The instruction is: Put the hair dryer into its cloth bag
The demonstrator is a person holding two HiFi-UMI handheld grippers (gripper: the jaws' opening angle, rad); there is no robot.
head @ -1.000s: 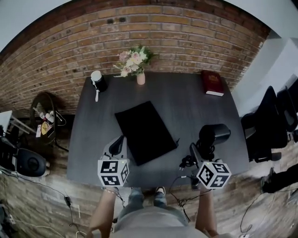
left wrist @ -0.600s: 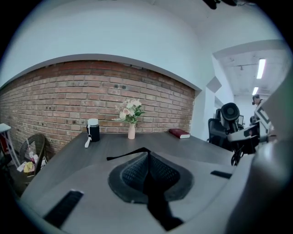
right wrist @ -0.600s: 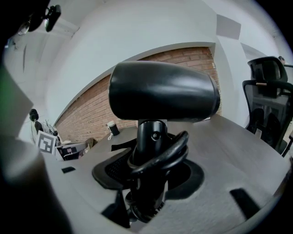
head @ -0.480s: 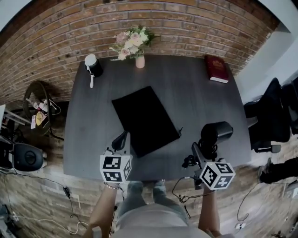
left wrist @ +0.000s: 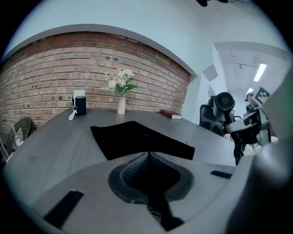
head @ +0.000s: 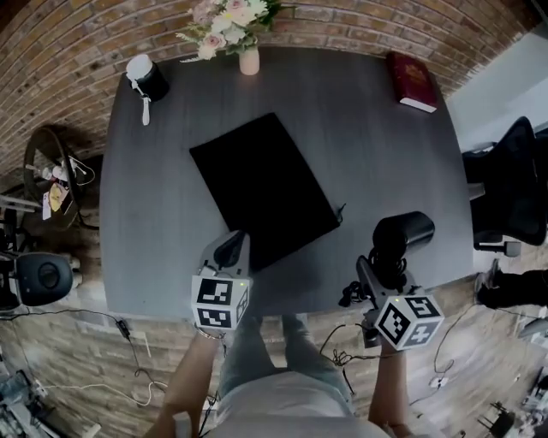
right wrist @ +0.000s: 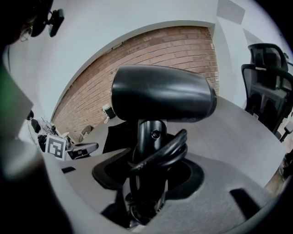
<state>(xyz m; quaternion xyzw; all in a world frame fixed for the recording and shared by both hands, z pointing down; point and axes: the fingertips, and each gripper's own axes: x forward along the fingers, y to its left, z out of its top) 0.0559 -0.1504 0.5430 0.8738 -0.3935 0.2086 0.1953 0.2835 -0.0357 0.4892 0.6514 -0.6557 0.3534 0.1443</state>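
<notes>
Far beyond the left claw's tip and off to its left, a black canister [head: 146, 79] with a white lid stands at the back corner of the grey table [head: 385, 145]. The left claw [head: 229, 250] hangs over the table's near edge, tilted forward and down. Its jaws are clenched together with nothing between them. Just ahead of it, spreading away to its right, the black cloth bag [head: 261, 184] lies flat on the tabletop, turned at an angle. I cannot tell whether the claw's tip touches the bag's near edge. Straight on past the bag, a small vase of flowers [head: 233, 24] sits against the brick wall [head: 77, 51].

The right claw [head: 383, 272] is over the near right part of the table, with the bag ahead of it and to its left. It grips the black hair dryer [head: 402, 233] by the handle, holding it upright with the barrel on top. The dryer is clear of the bag. Its cord [right wrist: 160, 153] is looped around the handle just above the jaws. Far ahead of this claw a red book [head: 413, 79] lies at the back right corner. To the claw's right, off the table, stands a black office chair [head: 514, 188].
</notes>
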